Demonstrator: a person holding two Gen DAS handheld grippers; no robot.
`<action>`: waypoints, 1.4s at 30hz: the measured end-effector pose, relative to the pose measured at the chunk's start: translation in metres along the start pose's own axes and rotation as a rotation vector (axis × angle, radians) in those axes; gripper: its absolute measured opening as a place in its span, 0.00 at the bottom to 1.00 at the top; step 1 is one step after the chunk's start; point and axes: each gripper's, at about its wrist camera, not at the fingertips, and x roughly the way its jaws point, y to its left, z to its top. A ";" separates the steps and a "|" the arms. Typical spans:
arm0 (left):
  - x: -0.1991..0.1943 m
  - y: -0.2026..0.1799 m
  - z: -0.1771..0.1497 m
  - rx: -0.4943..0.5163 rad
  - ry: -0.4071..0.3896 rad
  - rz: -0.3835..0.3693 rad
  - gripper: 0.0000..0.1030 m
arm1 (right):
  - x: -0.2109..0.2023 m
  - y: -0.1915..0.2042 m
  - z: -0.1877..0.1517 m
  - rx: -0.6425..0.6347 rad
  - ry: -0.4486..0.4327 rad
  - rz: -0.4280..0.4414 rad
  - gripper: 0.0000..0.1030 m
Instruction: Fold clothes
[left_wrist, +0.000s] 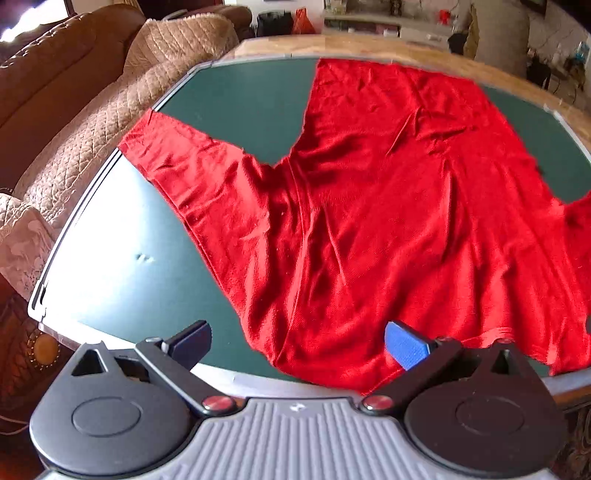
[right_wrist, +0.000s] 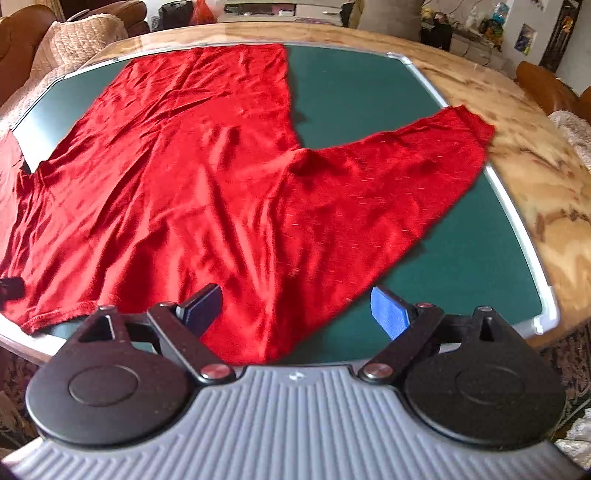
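A red long-sleeved shirt (left_wrist: 369, 206) lies spread flat on the green mat (left_wrist: 122, 266), with the collar edge near me and the hem at the far side. Its left sleeve (left_wrist: 177, 162) reaches the mat's left edge. In the right wrist view the shirt (right_wrist: 177, 184) fills the mat (right_wrist: 461, 266) and its right sleeve (right_wrist: 406, 166) runs out over the mat's right edge. My left gripper (left_wrist: 295, 345) is open and empty above the shirt's near left shoulder. My right gripper (right_wrist: 295, 310) is open and empty above the near right shoulder.
The mat lies on a marbled brown table (right_wrist: 535, 177). A sofa with a quilted beige cover (left_wrist: 110, 110) stands close on the left. A brown chair (right_wrist: 546, 88) stands at the far right. Shelves and clutter line the back of the room.
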 end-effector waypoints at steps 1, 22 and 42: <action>0.004 0.000 -0.001 0.005 0.010 0.009 1.00 | 0.001 -0.001 -0.001 0.000 0.005 -0.002 0.92; -0.081 0.018 -0.040 -0.019 -0.042 -0.003 1.00 | -0.068 -0.014 -0.035 0.033 -0.037 0.106 0.98; -0.236 0.025 -0.119 -0.017 -0.152 -0.035 1.00 | -0.229 0.006 -0.096 0.005 -0.122 0.155 0.98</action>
